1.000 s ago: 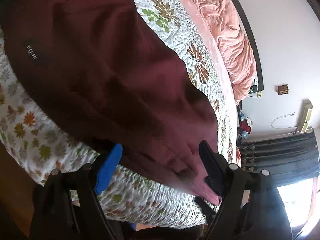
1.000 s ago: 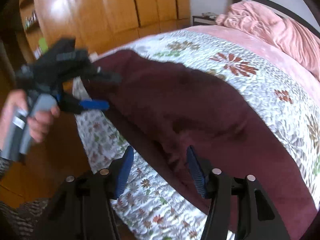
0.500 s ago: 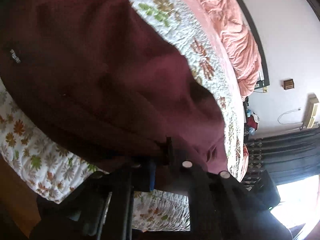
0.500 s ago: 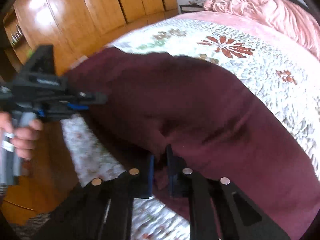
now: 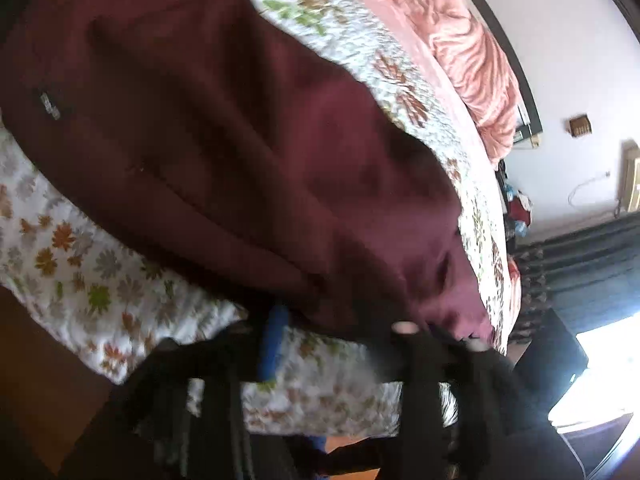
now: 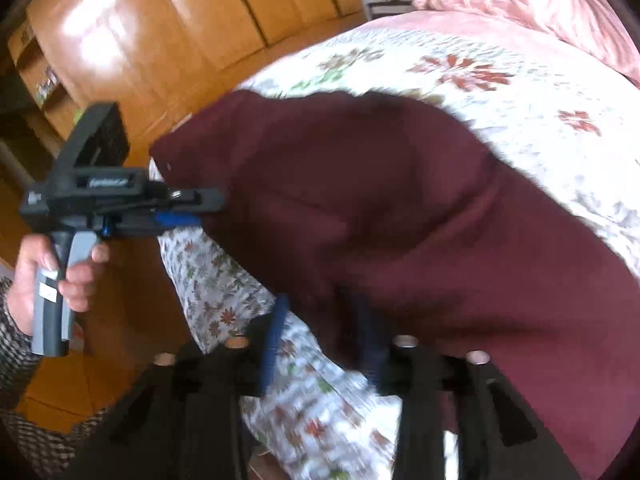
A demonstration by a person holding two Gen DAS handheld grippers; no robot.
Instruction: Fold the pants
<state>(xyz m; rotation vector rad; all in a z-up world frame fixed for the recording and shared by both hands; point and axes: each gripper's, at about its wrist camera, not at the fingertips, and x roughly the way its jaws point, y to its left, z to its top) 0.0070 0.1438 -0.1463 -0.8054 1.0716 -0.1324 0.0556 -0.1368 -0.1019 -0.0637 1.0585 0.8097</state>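
Since half a second ago both sets of jaws, then pinched on the near hem, have parted again, and the maroon cloth has been let go along the bed's edge.

Furthest left in the right wrist view, the left gripper [image 6: 208, 210] is seen side-on, carried by a hand [image 6: 60, 276] at the pistol grip. Its tips meet the pants [image 6: 380, 216] at their left end, just below a small button. Whether cloth lies between those tips cannot be told from this side. In the left wrist view the blue pad [image 5: 274, 336] stands free at the near edge of the pants [image 5: 224, 128], while the opposite finger is lost in blur and partly under the cloth. Its jaws are opening; no pinch is shown, so it is judged released.

The pants are spread on the floral quilt [image 6: 520, 92], their long axis running left to right along the near bed edge, with the near hem overhanging slightly. A pink blanket [image 6: 532, 4] is bunched at the far right.

Further right, the right gripper [image 6: 320, 332] is held at the hem partway along the garment, its jaws opening about halfway. Cloth droops against the right pad, but no clamp is seen. Each claw is nearest its own end, so the fold is judged to go away from the person, across the short axis.
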